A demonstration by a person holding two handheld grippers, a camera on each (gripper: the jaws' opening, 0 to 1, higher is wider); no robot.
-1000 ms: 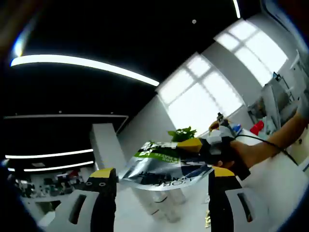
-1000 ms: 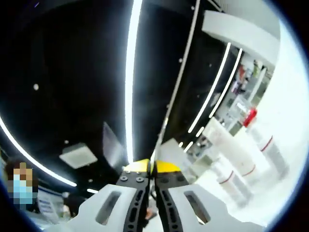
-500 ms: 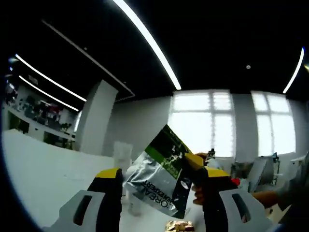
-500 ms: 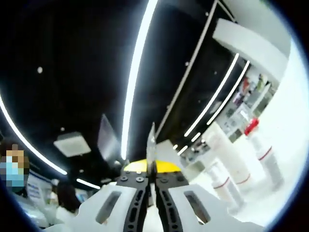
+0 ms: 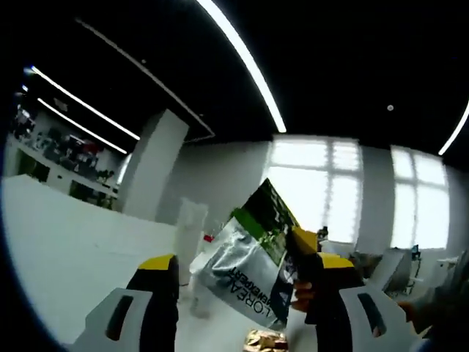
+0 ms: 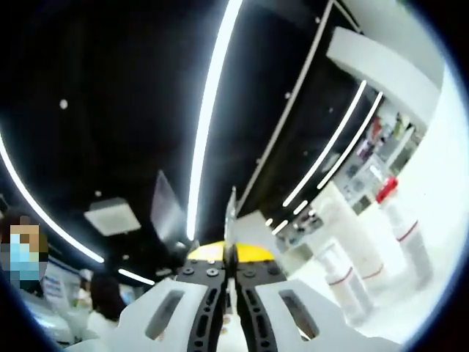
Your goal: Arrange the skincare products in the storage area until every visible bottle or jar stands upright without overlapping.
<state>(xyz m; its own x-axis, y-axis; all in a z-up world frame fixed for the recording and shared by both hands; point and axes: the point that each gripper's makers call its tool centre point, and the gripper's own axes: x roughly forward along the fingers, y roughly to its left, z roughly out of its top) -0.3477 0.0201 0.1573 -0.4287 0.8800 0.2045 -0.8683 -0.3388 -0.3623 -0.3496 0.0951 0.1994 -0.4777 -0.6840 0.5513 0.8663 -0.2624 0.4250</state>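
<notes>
Our right tongs (image 6: 231, 255) stay clamped on the edge of a silver-and-green sachet (image 5: 253, 260), held in the air between our left tongs (image 5: 242, 271), whose jaws stand apart around it without touching. Since a second ago the sachet has tipped from lying flat to nearly upright above the white bench (image 5: 66, 242). White bottles (image 6: 366, 257) stand beyond, so we judge it's nearing placement.

Right gripper (image 6: 229, 258) jaws pinch a thin pouch edge (image 6: 231, 213).
</notes>
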